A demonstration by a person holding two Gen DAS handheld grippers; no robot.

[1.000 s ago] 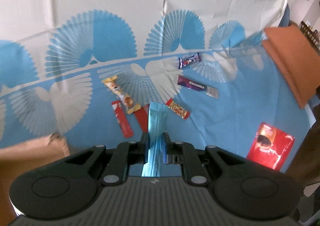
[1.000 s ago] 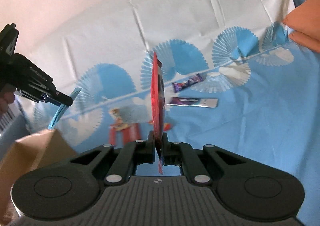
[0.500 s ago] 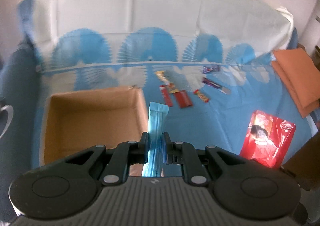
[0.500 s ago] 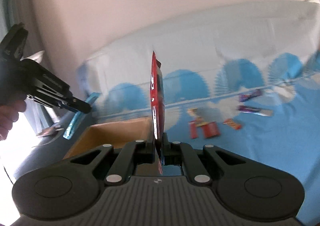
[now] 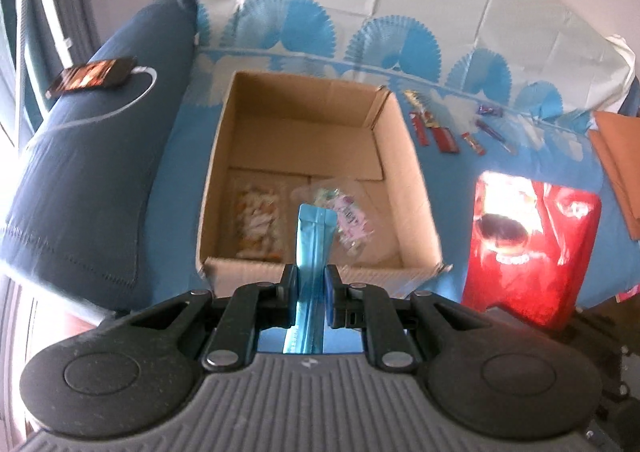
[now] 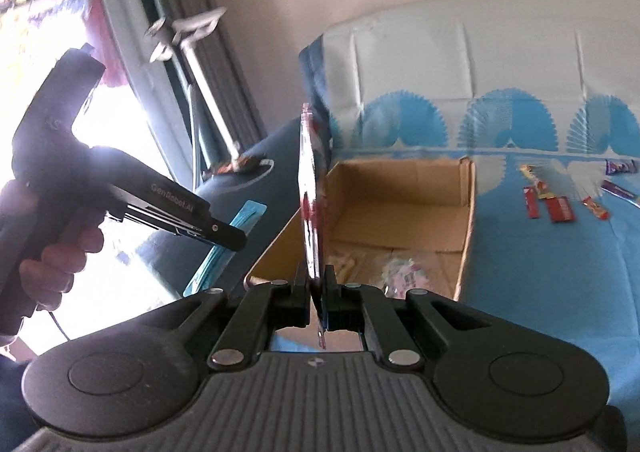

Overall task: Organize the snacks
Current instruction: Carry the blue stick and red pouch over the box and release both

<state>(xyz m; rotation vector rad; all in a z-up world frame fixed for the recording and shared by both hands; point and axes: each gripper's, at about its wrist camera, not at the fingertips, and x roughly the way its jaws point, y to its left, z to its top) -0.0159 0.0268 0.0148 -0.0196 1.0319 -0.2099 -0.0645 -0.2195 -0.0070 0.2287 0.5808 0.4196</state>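
A thin light-blue foil packet (image 5: 311, 252) is clamped in the left gripper (image 5: 311, 284) above an open brown cardboard box (image 5: 404, 155). A flat red snack bag (image 6: 310, 211) is pinched edge-on by the right gripper (image 6: 316, 292). Two blurred clear packets, possibly sweets (image 5: 256, 219), are seen inside the box.

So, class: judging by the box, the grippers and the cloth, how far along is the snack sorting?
Done: two clear snack bags already lie in the cardboard box. In hand: the left gripper holds a blue packet over the box, and the right gripper holds a red packet. Left: several small bars on the blue cloth.
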